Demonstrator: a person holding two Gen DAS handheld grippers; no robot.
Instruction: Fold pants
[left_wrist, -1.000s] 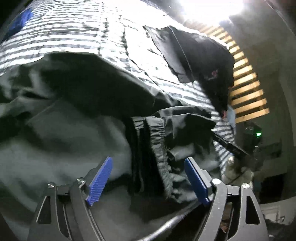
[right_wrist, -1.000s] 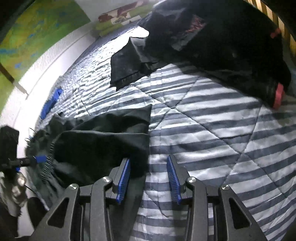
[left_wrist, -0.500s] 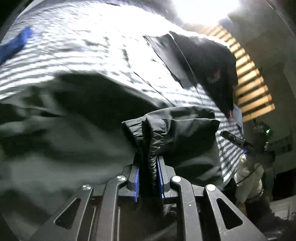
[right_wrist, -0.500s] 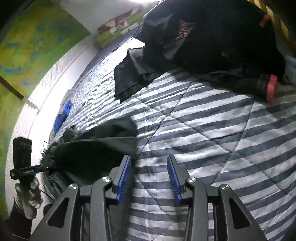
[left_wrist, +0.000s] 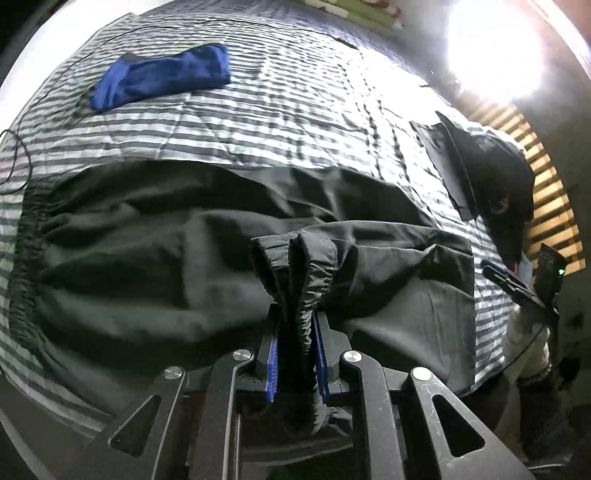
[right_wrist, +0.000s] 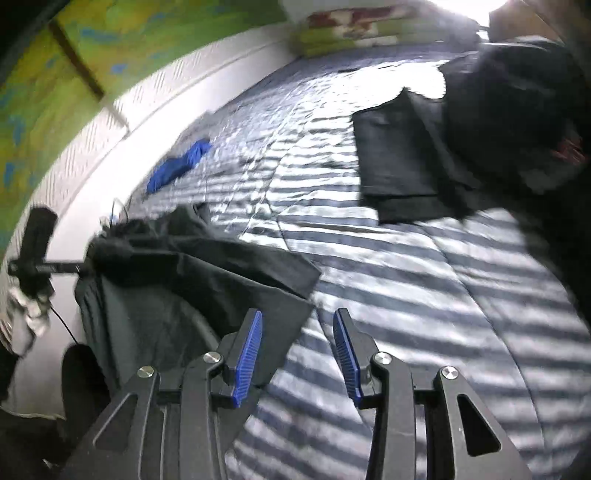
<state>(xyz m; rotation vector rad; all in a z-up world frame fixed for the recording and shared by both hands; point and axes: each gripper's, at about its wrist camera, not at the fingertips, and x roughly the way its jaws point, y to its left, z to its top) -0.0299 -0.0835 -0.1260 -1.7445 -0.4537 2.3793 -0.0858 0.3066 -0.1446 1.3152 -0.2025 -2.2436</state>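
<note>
Two grippers are mine, one in each hand; my left gripper (left_wrist: 295, 354) has its jaws pinched hard on the gathered elastic hems of the black pants (left_wrist: 184, 266), both cuffs bunched together and standing up between the blue pads (left_wrist: 272, 365); the log of my own grip and the frames agree that these jaws have just been closing, with that fabric between them; the rest of the pants lie spread across the striped quilt (left_wrist: 295, 122) of the bed, the ruched waistband at the far left, the legs doubled over toward me; my right gripper (right_wrist: 297, 354) hangs above the near edge of the quilt with its jaws parted and nothing between them, its left pad just over a corner of the pants; from that side the pants sit to the left, draping off the bed's edge; a blue folded cloth (left_wrist: 162, 75) lies well apart near the far side; a pile of dark clothes (right_wrist: 480, 122) sits at the right of the bed; the right view is blurred.
</note>
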